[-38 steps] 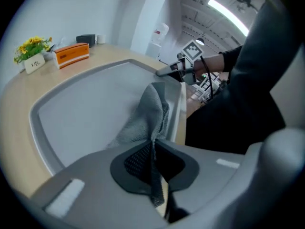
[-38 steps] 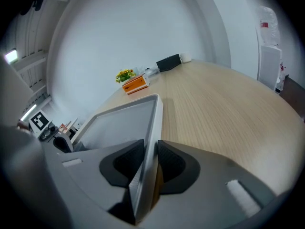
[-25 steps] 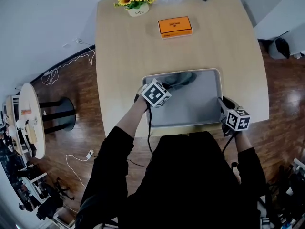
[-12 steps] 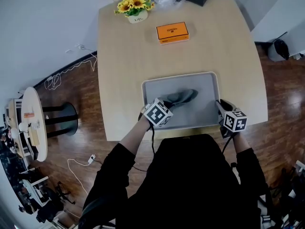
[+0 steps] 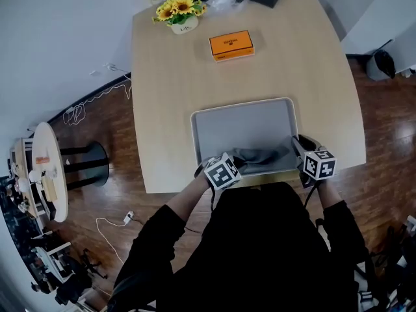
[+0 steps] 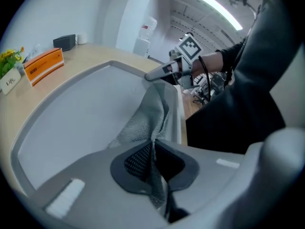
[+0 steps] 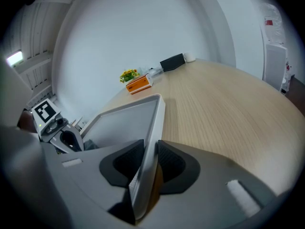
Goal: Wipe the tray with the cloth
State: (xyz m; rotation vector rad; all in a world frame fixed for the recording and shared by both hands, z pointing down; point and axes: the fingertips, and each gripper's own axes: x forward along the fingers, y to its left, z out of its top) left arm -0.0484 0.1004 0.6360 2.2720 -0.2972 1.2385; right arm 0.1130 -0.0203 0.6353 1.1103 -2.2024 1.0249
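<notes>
Jaws of the left gripper pinch the grey cloth tight, its tail trailing ahead along the near edge of the tray; the right gripper clamps the tray's rim between its jaws. Wiping seems under way, but the bare tray floor beyond shows nothing to tell wiped from unwiped.

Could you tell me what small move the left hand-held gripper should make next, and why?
Probably push the cloth toward the far side of the tray: the left hand-held gripper is shut on the cloth at the near rim, the far area lies uncovered, and the right hand-held gripper clamps the right rim.
</notes>
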